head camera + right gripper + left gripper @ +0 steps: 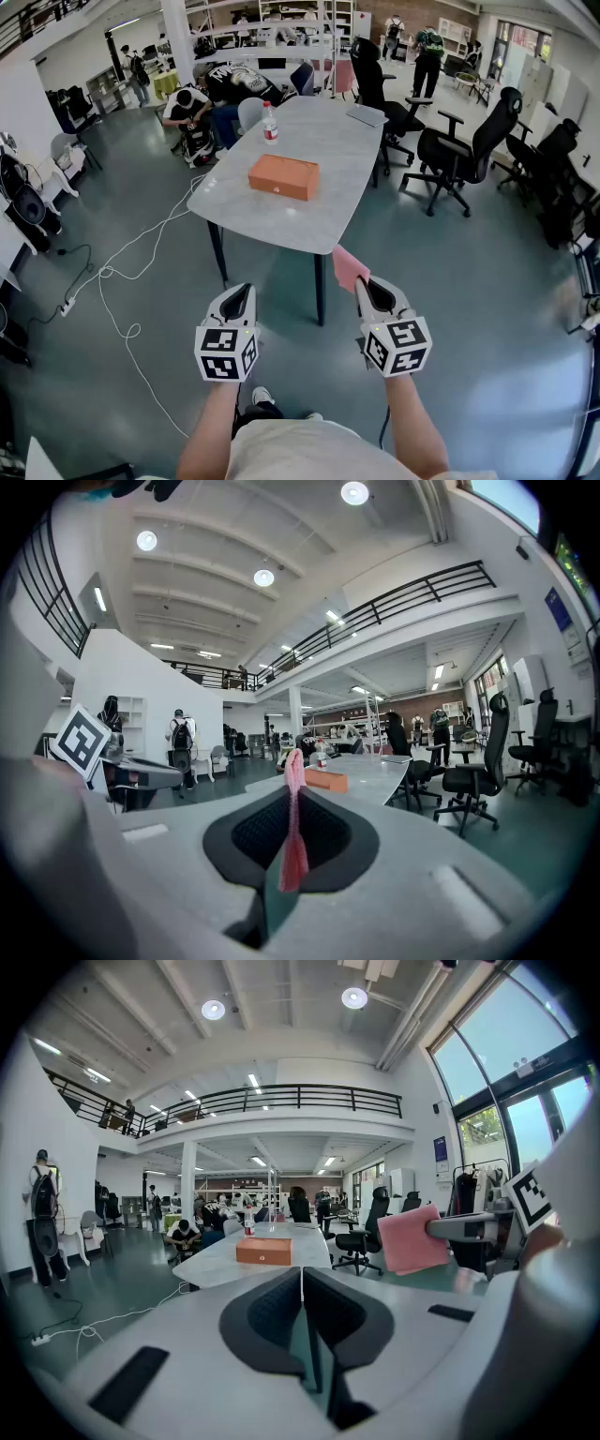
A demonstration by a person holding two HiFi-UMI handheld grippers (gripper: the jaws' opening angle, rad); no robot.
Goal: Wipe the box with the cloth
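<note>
An orange box [283, 176] lies flat on the grey table [309, 220], well ahead of both grippers. It also shows small in the left gripper view as the box [263, 1251] and in the right gripper view as the box [325, 779]. A pink cloth [349, 267] sticks up from my right gripper [364, 287], which is shut on it; edge-on, the cloth [293, 813] stands between the pads. My left gripper [241, 298] is shut with nothing in it, jaws together [302, 1316]. From there the cloth [413, 1238] shows at the right.
A plastic bottle [270, 122] stands beyond the box, and a laptop [366, 115] lies at the table's far end. Black office chairs [455, 155] stand to the right. White cables [131, 272] trail across the floor at the left. People crouch at the table's far left end.
</note>
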